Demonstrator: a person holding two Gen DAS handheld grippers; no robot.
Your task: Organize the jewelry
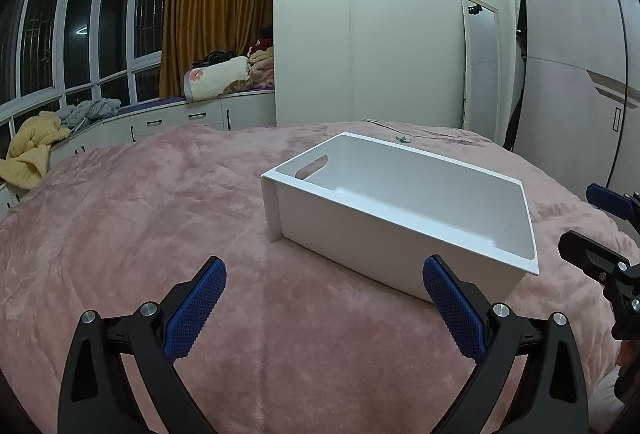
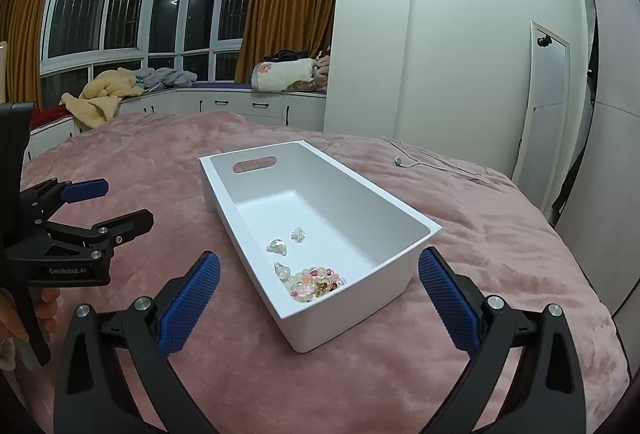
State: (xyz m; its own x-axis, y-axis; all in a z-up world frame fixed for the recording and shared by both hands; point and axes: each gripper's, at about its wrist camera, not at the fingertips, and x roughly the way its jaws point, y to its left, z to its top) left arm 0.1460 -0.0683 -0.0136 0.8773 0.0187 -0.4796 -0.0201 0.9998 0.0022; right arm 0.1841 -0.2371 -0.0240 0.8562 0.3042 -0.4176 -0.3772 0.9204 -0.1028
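A white rectangular bin [image 2: 400,209] [image 1: 344,218] with a handle slot stands on the pink bed. In the right wrist view a heap of beaded bracelets [image 2: 316,280] lies in its near corner, with three small clear pieces [image 2: 278,246] beside it. From the left wrist view the bin's contents are hidden by its wall. My left gripper [image 1: 324,270] is open and empty, just short of the bin's near side; it also shows in the right wrist view [image 2: 116,205]. My right gripper [image 2: 320,266] is open and empty, above the bin's near end; it also shows in the left wrist view [image 1: 580,218].
The pink blanket [image 2: 140,161] covers the bed. A thin white cable or chain [image 2: 436,157] [image 1: 404,137] lies on the bed beyond the bin. White cabinets with piled clothes [image 2: 100,93] run under the windows. A wardrobe and leaning mirror [image 2: 544,101] stand at the right.
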